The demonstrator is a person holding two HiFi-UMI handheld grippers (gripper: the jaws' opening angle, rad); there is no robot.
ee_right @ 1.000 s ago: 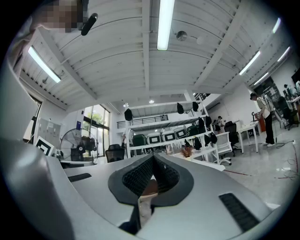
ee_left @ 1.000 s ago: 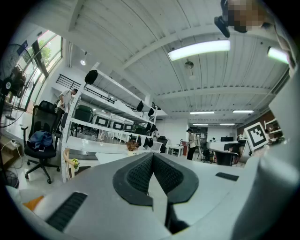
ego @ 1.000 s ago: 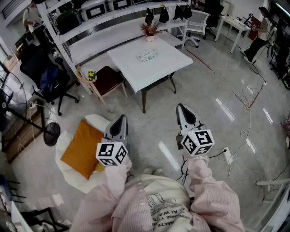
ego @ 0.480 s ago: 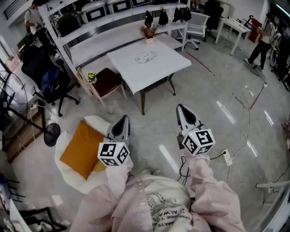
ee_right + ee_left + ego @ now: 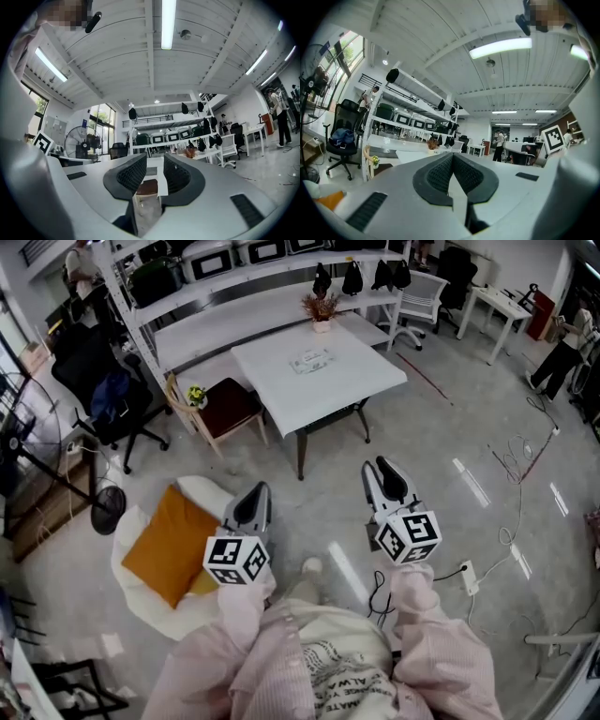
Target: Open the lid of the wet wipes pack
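- Wet wipes pack [image 5: 310, 360] lies flat near the middle of the white table [image 5: 281, 399], far across the floor. It is well apart from both grippers, and nothing is touching it.
- Left gripper [image 5: 254, 495]: fingers [image 5: 438, 174] pressed together, nothing between them. It is held level and aimed toward the table.
- Right gripper [image 5: 380, 471]: fingers [image 5: 132, 172] are spreading apart right now. The gap is empty, and only the distant table and the chair [image 5: 228, 401] show through it.
- Judgement: the task has not started. This is the approach phase, and the lid looks untouched, though it is too small from here to read the lid's edge or which way it hinges.
- Risks from here:
  - Cables [image 5: 379, 589] and the power strip [image 5: 471, 563] lie on the floor just right of the person's feet, so a step to the right could snag.
  - The chair sits at the table's near-left corner and the orange cushion [image 5: 167, 545] is on the floor to the left, so the left route is cramped.
  - The pack is probably light and soft. Pulling the lid with one gripper alone would likely drag or lift the whole pack, so the other gripper should pin the body.
  - The lid tab is thin. The fingers could slip off it or pinch the film instead, so line up edge-on before closing.
  - The potted plant [image 5: 322, 313] stands at the far edge of the table, so a shoved pack could knock it.
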